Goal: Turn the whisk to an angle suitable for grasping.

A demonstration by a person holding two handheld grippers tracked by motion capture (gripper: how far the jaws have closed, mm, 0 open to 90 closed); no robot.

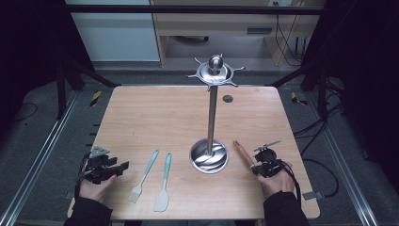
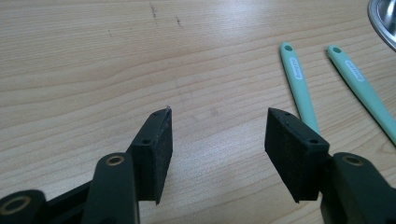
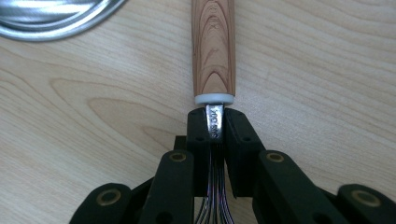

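Observation:
A wooden-handled utensil (image 1: 243,151) lies on the table right of the metal stand's round base (image 1: 209,156). My right gripper (image 1: 256,168) is shut on it. In the right gripper view the jaws (image 3: 215,116) pinch the flat metal neck just below the handle (image 3: 213,46) and its white collar, with thin wires running back between them. My left gripper (image 1: 123,167) is open at the table's left front with nothing in it (image 2: 219,112). To its right lie a teal-handled brush (image 1: 143,178) (image 2: 297,79) and a teal spatula (image 1: 163,186) (image 2: 362,86).
The stand's pole (image 1: 211,113) rises from the base to a hooked top disc with a ball knob (image 1: 215,69). The base rim (image 3: 56,18) (image 2: 385,23) is near both grippers. A small dark grommet (image 1: 227,99) sits in the table's far part.

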